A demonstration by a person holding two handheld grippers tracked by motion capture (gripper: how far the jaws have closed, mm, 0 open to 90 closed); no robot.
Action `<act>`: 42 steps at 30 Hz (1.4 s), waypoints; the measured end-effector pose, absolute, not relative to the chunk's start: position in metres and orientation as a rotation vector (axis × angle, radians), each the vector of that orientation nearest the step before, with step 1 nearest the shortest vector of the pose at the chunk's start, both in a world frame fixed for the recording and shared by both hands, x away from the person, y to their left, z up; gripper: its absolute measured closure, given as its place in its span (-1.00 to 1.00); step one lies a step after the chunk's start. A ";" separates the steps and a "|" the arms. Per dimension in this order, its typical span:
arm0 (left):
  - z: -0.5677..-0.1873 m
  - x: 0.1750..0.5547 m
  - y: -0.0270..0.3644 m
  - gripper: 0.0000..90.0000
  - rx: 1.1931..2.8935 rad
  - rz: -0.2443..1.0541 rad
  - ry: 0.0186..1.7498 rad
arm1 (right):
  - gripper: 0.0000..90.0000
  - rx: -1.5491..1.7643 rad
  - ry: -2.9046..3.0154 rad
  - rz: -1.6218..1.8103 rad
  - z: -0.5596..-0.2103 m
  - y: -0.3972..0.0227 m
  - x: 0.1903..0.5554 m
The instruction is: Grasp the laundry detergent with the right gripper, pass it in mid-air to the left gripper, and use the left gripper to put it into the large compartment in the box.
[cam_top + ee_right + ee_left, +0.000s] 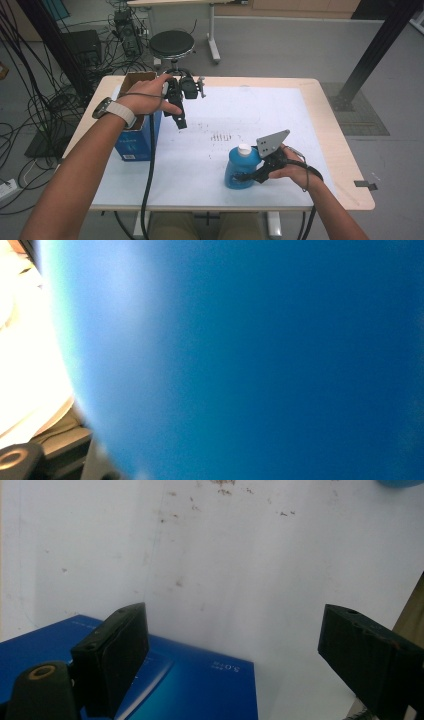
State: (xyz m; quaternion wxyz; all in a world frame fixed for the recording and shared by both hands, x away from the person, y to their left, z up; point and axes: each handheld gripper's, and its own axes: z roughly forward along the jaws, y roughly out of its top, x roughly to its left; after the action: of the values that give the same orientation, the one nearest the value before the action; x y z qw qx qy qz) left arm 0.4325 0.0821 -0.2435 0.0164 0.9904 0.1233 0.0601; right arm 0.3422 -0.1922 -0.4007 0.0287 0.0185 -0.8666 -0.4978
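Right gripper [245, 176]: clamped on the lower body of the blue bottle, gripping it from the person's right side; the grey three-cornered plate on top of it stands just beside the bottle's cap
Blue bottle [241, 167]: upright on the white table cover, in the near half of the table and right of its middle, with a white cap [244, 148] on top; in the right gripper view its blue wall [260, 360] sits blurred and very close against the camera
Left gripper [180, 121]: jaws spread wide with nothing between them, held above the table near its far left part and pointing down toward the person; in the left gripper view the two black jaws stand far apart over bare white cover
Blue box [137, 142]: stands at the left edge of the table, open at the top with brown cardboard flaps, under the person's left wrist; in the left gripper view its blue face [200, 685] lies below and behind the left jaw
Spacing: bottle and box are well apart, with the left gripper just beside the box and far from the bottle
Table cover [240, 110]: white sheet with small dark specks near the middle
Behind the table: a round black stool [171, 44] and tangled cables on the floor
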 end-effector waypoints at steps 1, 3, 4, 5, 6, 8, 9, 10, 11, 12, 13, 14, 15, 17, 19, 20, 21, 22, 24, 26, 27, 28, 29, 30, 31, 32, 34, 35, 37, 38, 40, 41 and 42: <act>-0.243 0.433 0.082 -0.70 3.079 0.187 0.383 | -0.04 0.057 -2.675 -1.535 -0.401 -0.192 0.342; -0.243 0.432 0.083 -0.70 3.080 0.187 0.377 | -0.04 0.059 -2.677 -1.536 -0.401 -0.192 0.342; -0.243 0.432 0.083 -0.70 3.073 0.184 0.388 | -0.04 0.058 -2.676 -1.539 -0.401 -0.192 0.342; -0.242 0.432 0.083 -0.70 3.066 0.182 0.388 | -0.05 0.058 -2.675 -1.541 -0.401 -0.192 0.342; -0.242 0.432 0.084 -0.70 3.063 0.178 0.392 | -0.05 0.057 -2.673 -1.543 -0.401 -0.193 0.342; -0.242 0.432 0.084 -0.70 3.058 0.183 0.392 | -0.05 0.054 -2.672 -1.545 -0.401 -0.193 0.342; -0.242 0.431 0.084 -0.71 3.060 0.184 0.391 | -0.05 0.052 -2.671 -1.546 -0.401 -0.193 0.342; -0.241 0.431 0.083 -0.71 3.067 0.185 0.387 | -0.05 0.049 -2.671 -1.544 -0.401 -0.193 0.342; -0.241 0.430 0.083 -0.71 3.066 0.186 0.386 | -0.05 0.047 -2.673 -1.543 -0.401 -0.192 0.342; -0.241 0.430 0.083 -0.72 3.070 0.185 0.381 | -0.05 0.047 -2.674 -1.542 -0.401 -0.192 0.342; -0.241 0.430 0.082 -0.71 3.072 0.186 0.380 | -0.05 0.043 -2.674 -1.541 -0.401 -0.192 0.341; -0.241 0.429 0.082 -0.72 3.071 0.185 0.381 | -0.05 0.039 -2.675 -1.541 -0.401 -0.192 0.341; -0.240 0.429 0.082 -0.72 3.075 0.184 0.376 | -0.04 0.042 -2.677 -1.538 -0.401 -0.192 0.341; -0.240 0.428 0.081 -0.72 3.076 0.185 0.381 | -0.04 0.037 -2.682 -1.537 -0.400 -0.192 0.341; -0.239 0.427 0.081 -0.72 3.078 0.186 0.372 | -0.04 0.042 -2.684 -1.543 -0.400 -0.192 0.340; -0.238 0.426 0.081 -0.72 3.077 0.190 0.372 | -0.04 0.040 -2.684 -1.545 -0.401 -0.192 0.340; -0.238 0.425 0.081 -0.72 3.077 0.190 0.373 | -0.04 0.044 -2.687 -1.546 -0.400 -0.192 0.340; -0.237 0.425 0.081 -0.72 3.078 0.187 0.373 | -0.04 0.045 -2.689 -1.544 -0.400 -0.192 0.339; -0.236 0.423 0.082 -0.72 3.077 0.191 0.377 | -0.04 0.047 -2.691 -1.542 -0.400 -0.192 0.339; -0.233 0.422 0.082 -0.72 3.078 0.194 0.379 | -0.04 0.050 -2.695 -1.538 -0.399 -0.191 0.339; -0.233 0.422 0.082 -0.72 3.078 0.194 0.379 | -0.04 0.050 -2.695 -1.538 -0.399 -0.191 0.339; -0.231 0.420 0.083 -0.72 3.076 0.199 0.379 | -0.04 0.047 -2.695 -1.535 -0.399 -0.191 0.339; -0.231 0.420 0.083 -0.72 3.076 0.199 0.379 | -0.04 0.046 -2.695 -1.533 -0.399 -0.190 0.339; -0.227 0.418 0.083 -0.72 3.073 0.210 0.379 | -0.04 0.043 -2.697 -1.528 -0.398 -0.190 0.339; -0.227 0.418 0.083 -0.72 3.073 0.210 0.379 | -0.04 0.043 -2.702 -1.522 -0.398 -0.190 0.339; -0.223 0.416 0.083 -0.72 3.070 0.211 0.376 | -0.04 0.043 -2.704 -1.519 -0.397 -0.189 0.339; -0.220 0.413 0.083 -0.72 3.068 0.213 0.378 | -0.04 0.040 -2.706 -1.515 -0.394 -0.188 0.339; -0.217 0.411 0.082 -0.72 3.068 0.206 0.373 | -0.04 0.039 -2.704 -1.517 -0.393 -0.187 0.339; -0.213 0.407 0.082 -0.72 3.062 0.210 0.371 | -0.04 0.038 -2.707 -1.520 -0.389 -0.187 0.340; -0.210 0.405 0.081 -0.73 3.061 0.211 0.365 | -0.04 0.037 -2.712 -1.520 -0.386 -0.186 0.340; -0.204 0.401 0.080 -0.74 3.064 0.222 0.358 | -0.04 0.028 -2.712 -1.516 -0.380 -0.185 0.341; -0.204 0.401 0.080 -0.74 3.064 0.222 0.358 | -0.04 0.028 -2.712 -1.516 -0.380 -0.185 0.341; -0.199 0.398 0.079 -0.74 3.063 0.226 0.351 | -0.04 0.014 -2.711 -1.509 -0.373 -0.183 0.341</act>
State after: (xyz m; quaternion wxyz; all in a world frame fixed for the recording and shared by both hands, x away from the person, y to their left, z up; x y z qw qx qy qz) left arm 0.3978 0.0786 -0.1990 0.0253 0.9905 0.1134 0.0730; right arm 0.3415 -0.1833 -0.3730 0.0194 0.0045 -0.8736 -0.4863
